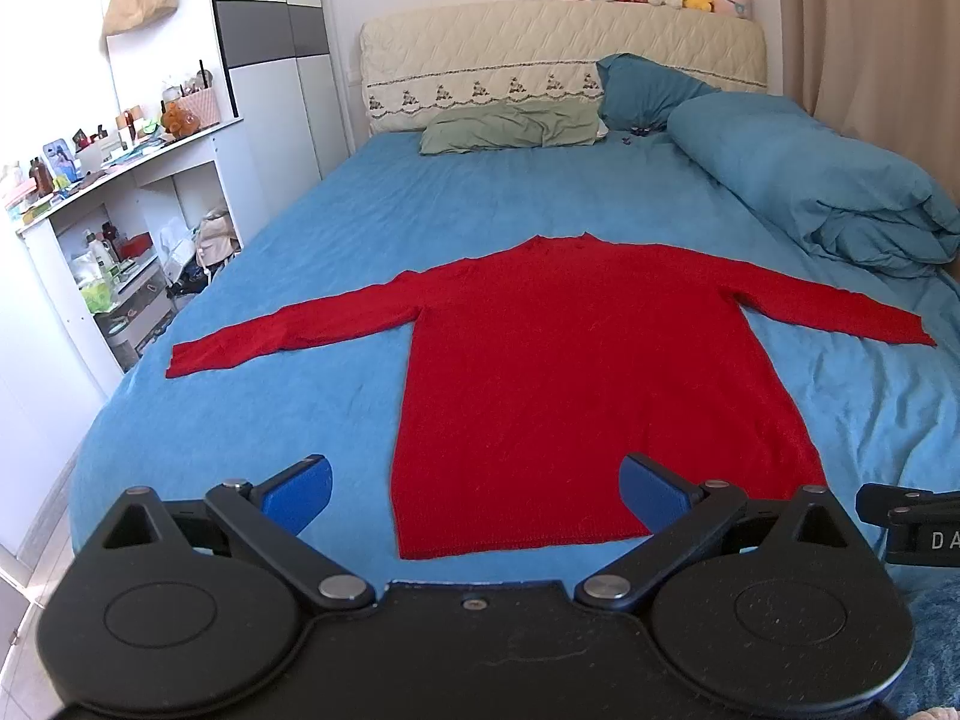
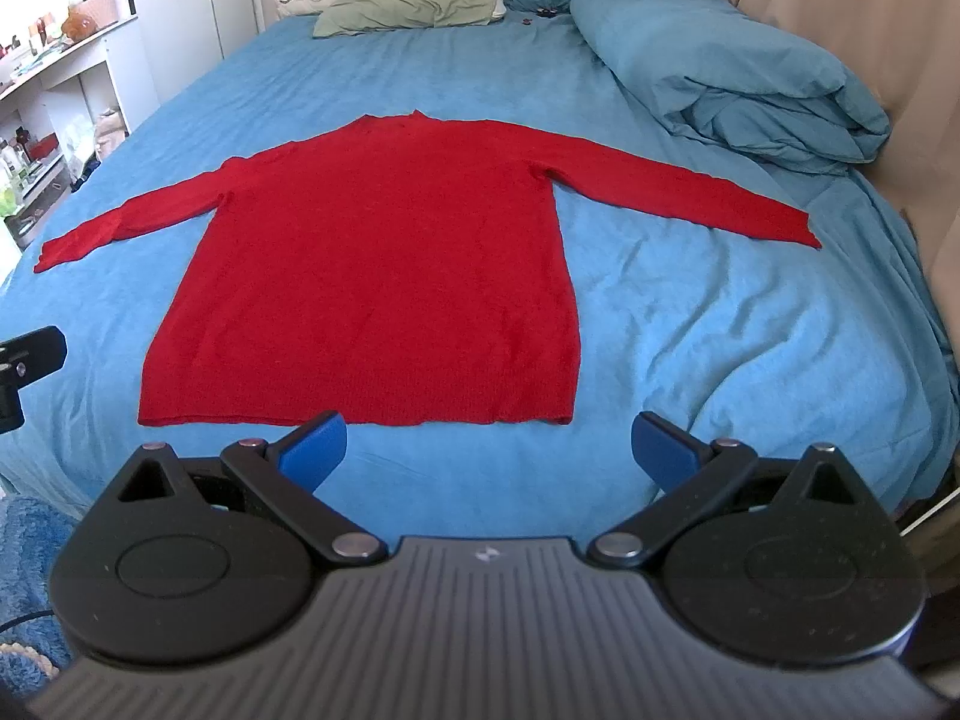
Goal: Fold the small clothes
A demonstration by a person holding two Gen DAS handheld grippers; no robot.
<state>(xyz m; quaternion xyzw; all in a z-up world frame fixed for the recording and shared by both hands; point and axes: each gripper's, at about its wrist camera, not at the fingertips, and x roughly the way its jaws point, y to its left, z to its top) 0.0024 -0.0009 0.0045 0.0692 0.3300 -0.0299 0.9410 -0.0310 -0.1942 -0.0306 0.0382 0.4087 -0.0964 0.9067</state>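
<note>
With the red sweater spread flat on the blue bed, sleeves out, and left gripper and right gripper both spread wide and empty near its hem, best to pinch one sleeve cuff cleanly and fold it across the body

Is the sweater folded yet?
No, spread flat. The sweater lies on the bed, both sleeves out sideways, hem straight, no folds.

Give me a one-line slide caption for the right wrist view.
Open right hand-held gripper poised near the hem of a red sweater spread flat, sleeves out, on a blue bed.
</note>
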